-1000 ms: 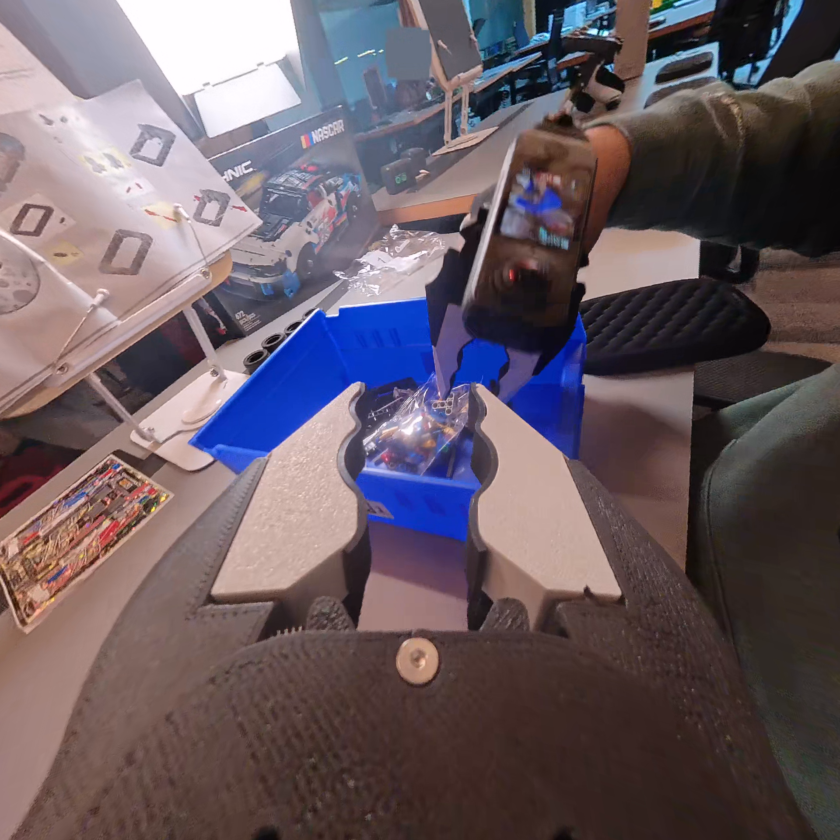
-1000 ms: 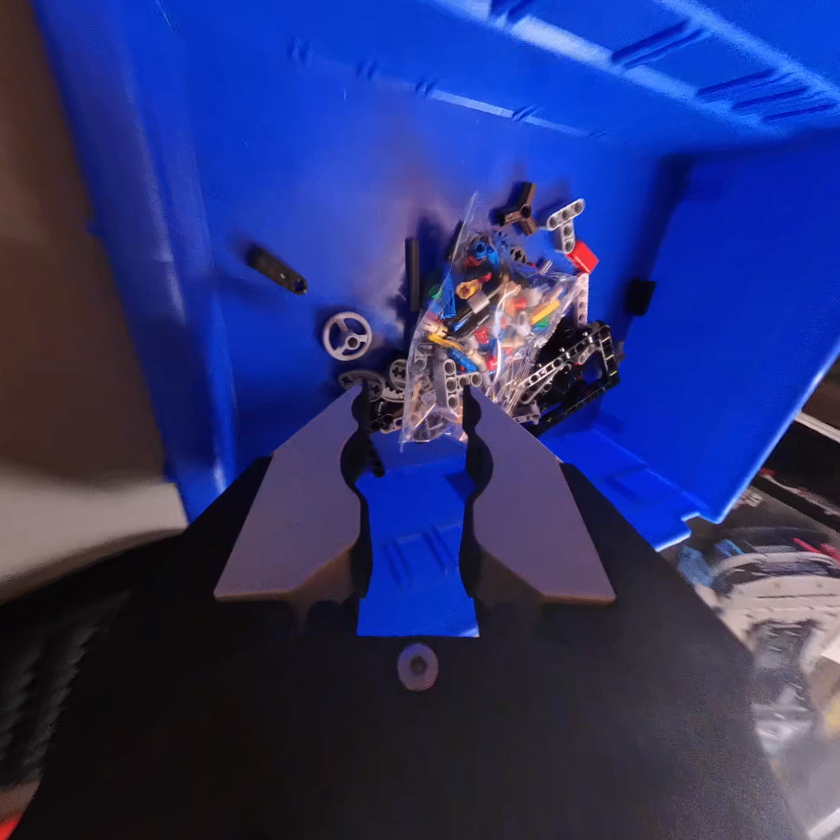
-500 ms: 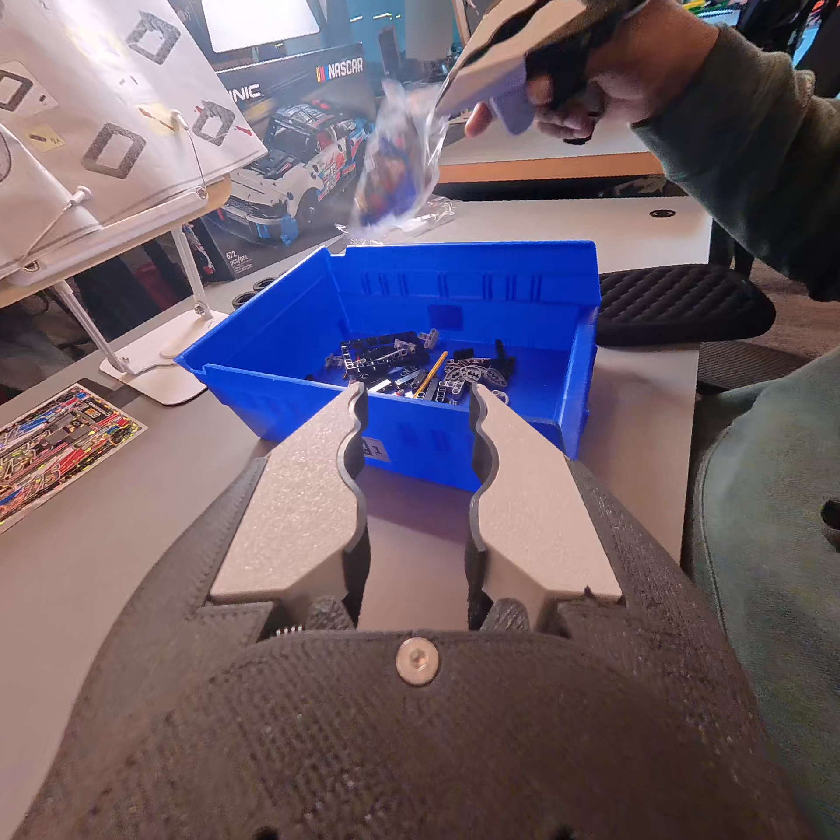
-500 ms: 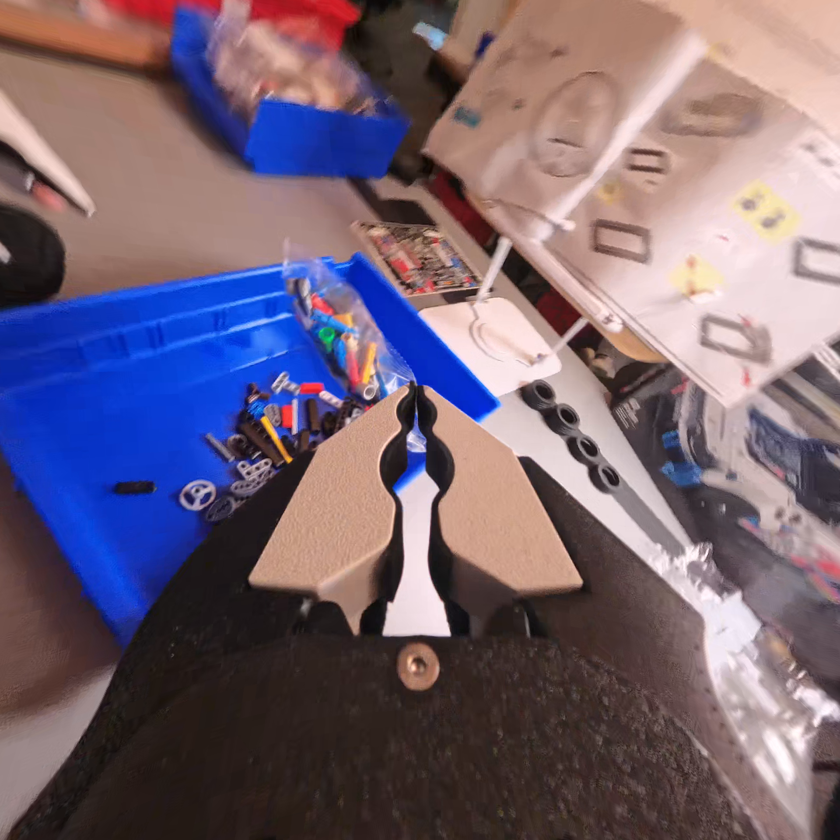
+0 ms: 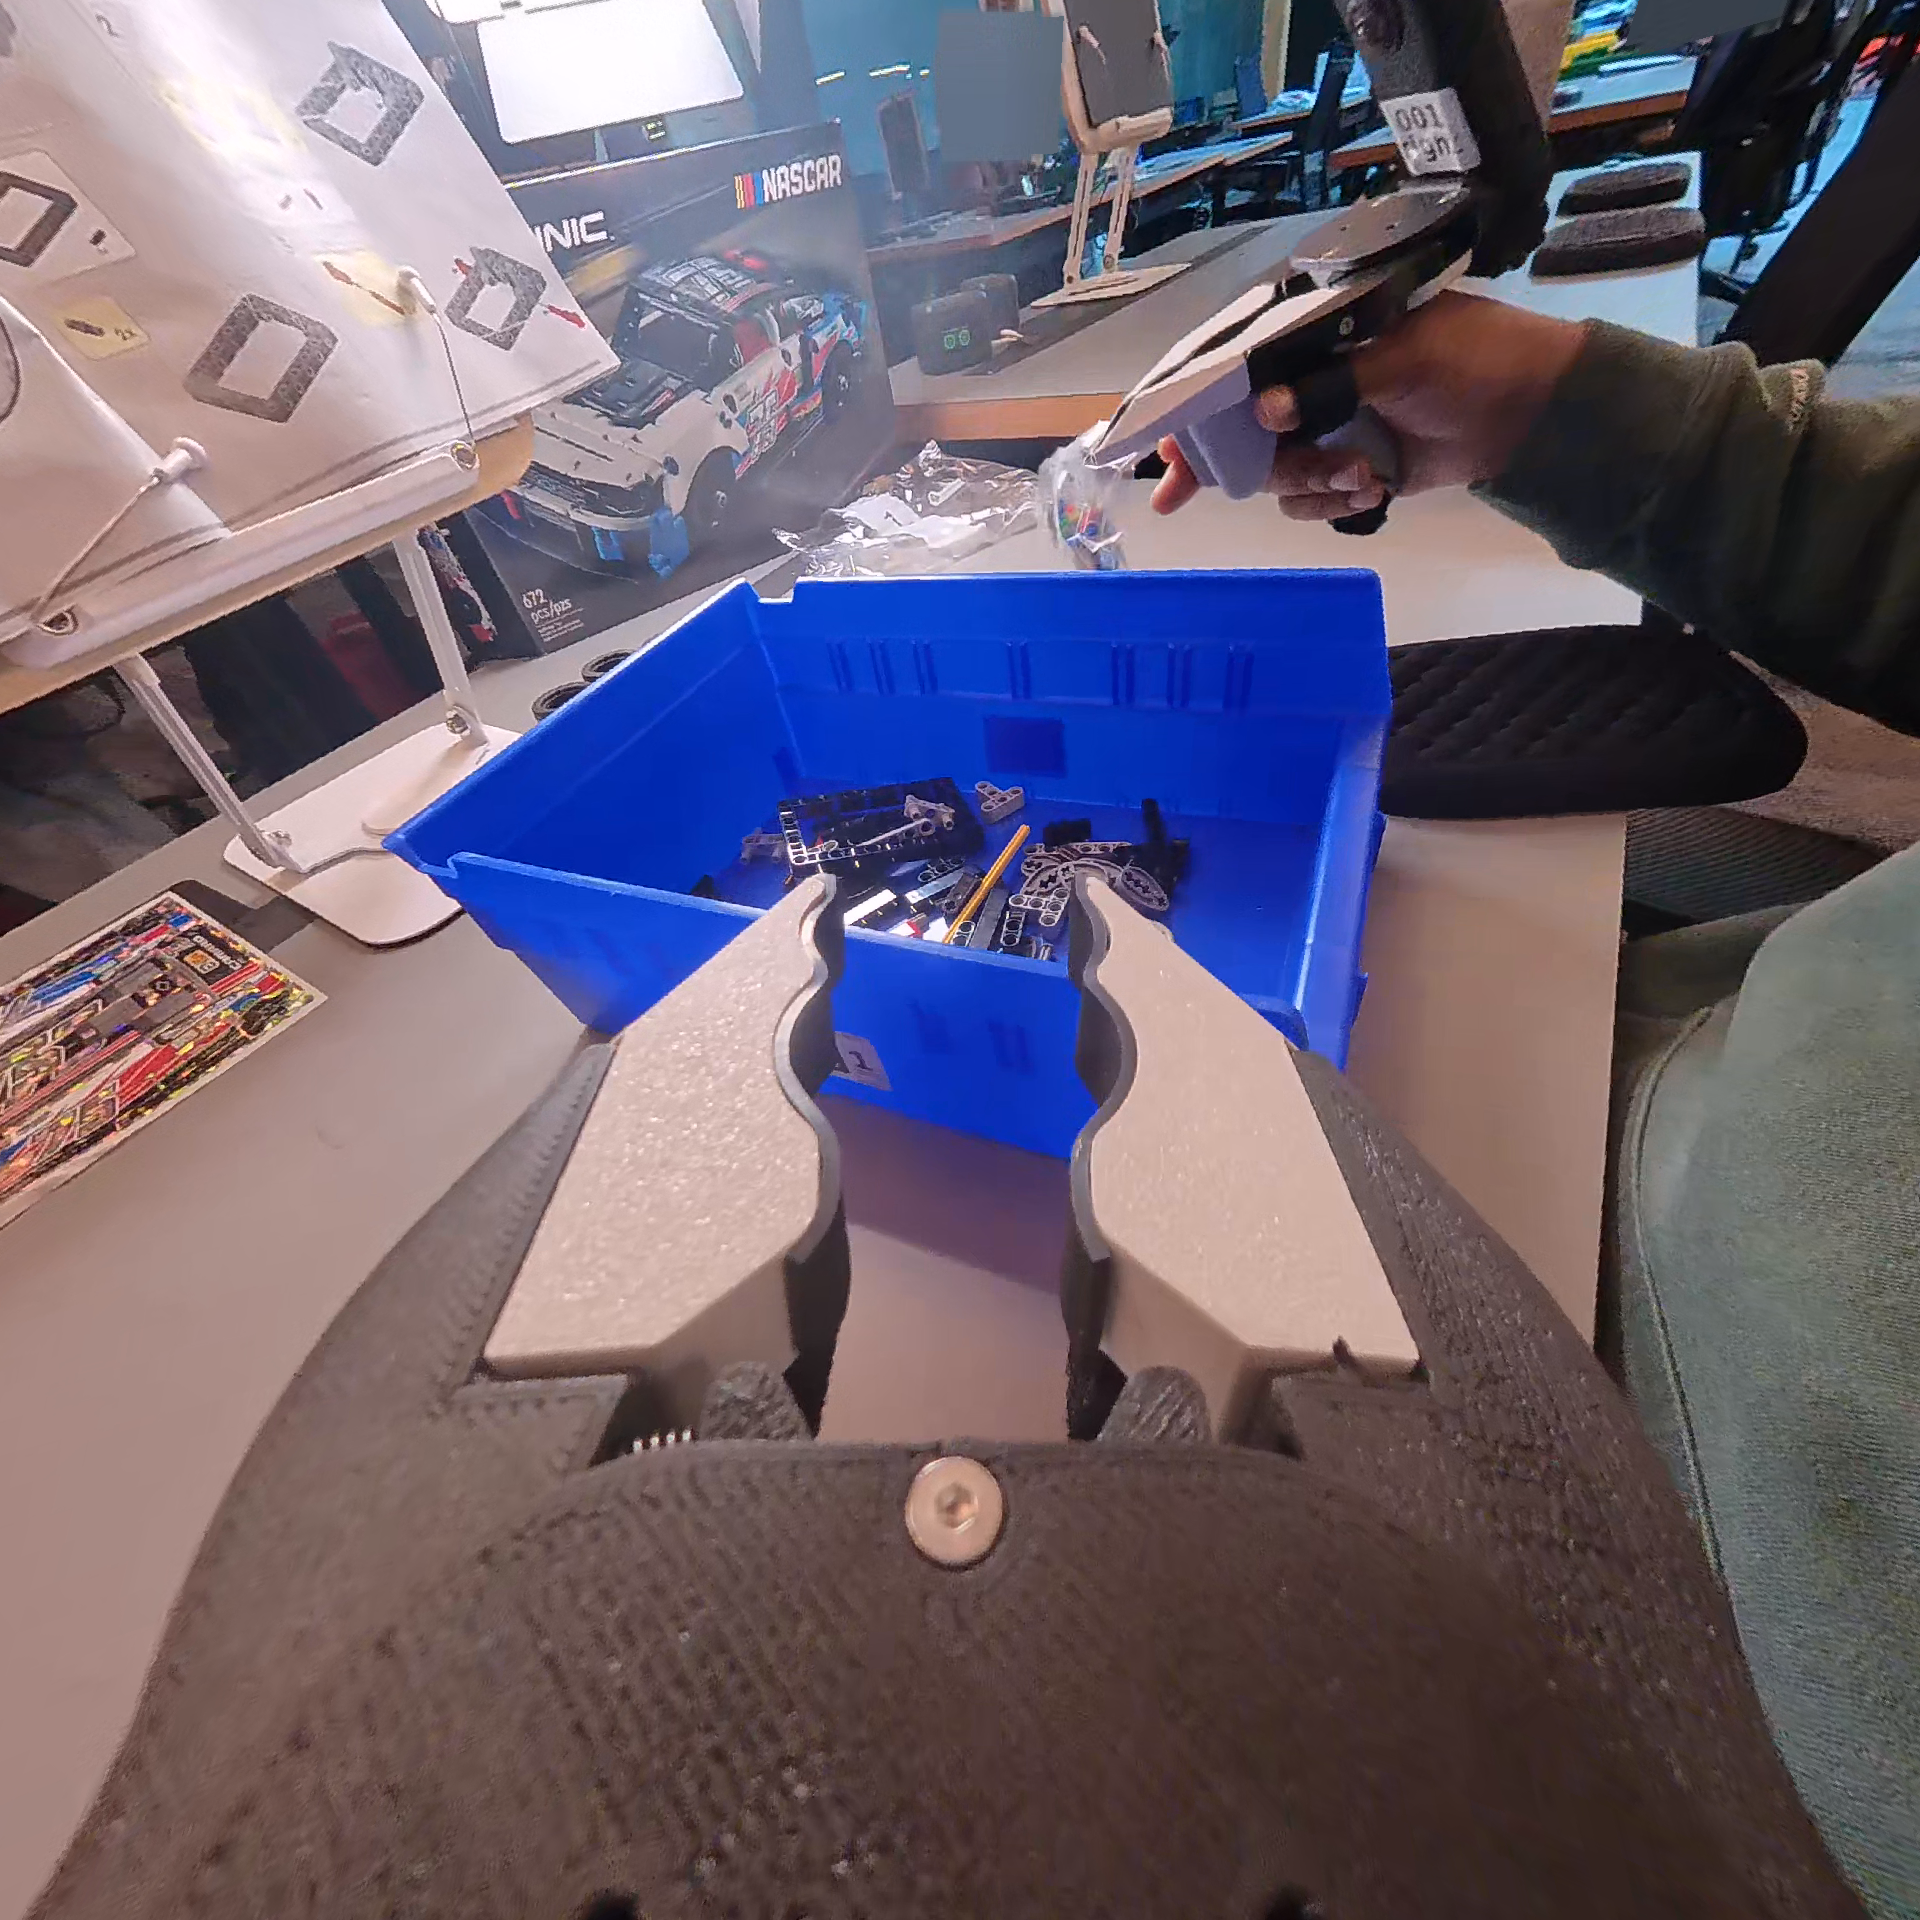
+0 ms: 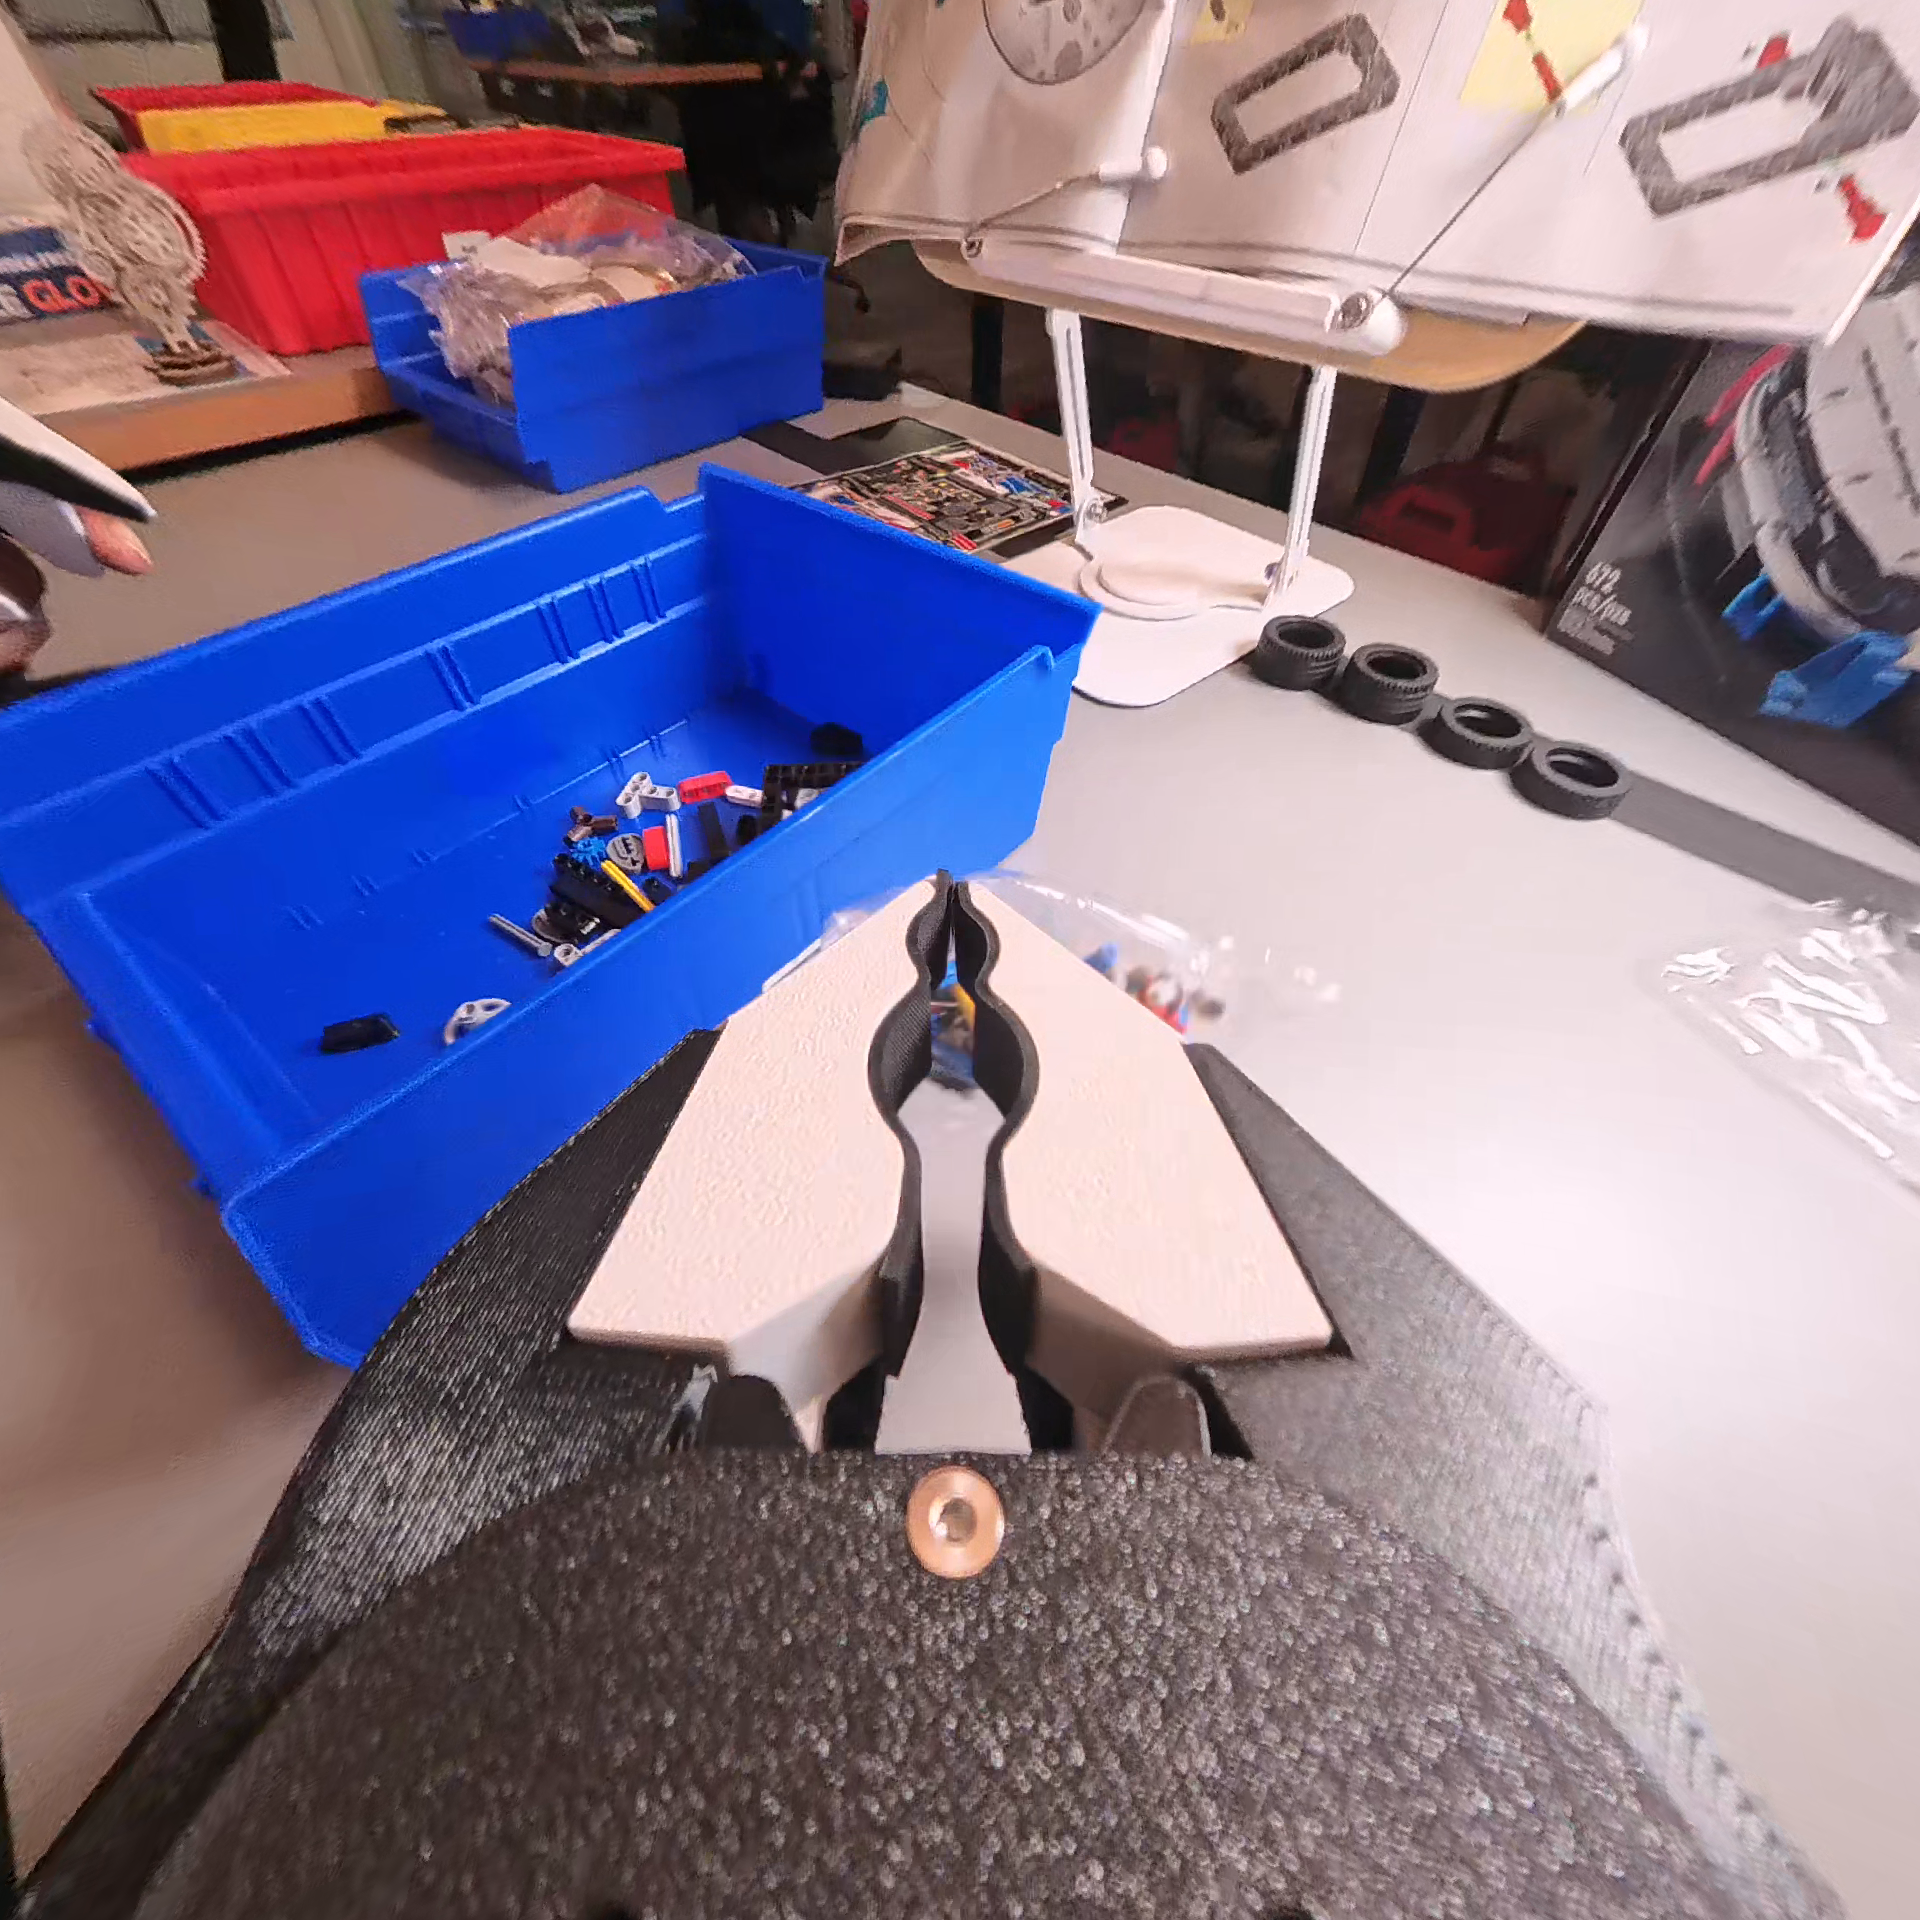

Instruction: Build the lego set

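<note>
Writing shows in several places; none is repeated here. The black set box [image 5: 717,343] behind the blue bin [image 5: 1039,623] carries white brand lettering and a coloured logo along its top, with small white print at its lower left corner. A small white label [image 5: 858,1062] sits on the bin's front wall. A white tag [image 5: 1432,130] with dark characters is stuck on the right gripper [image 5: 1101,442], which pinches a bag of parts [image 5: 1081,509]. The instruction sheet [image 5: 260,260] on the stand has small yellow callouts, probably with counts. The sticker sheet [image 5: 125,1023] bears tiny printed decals. The empty clear bag [image 5: 894,514] has a white marked patch.
</note>
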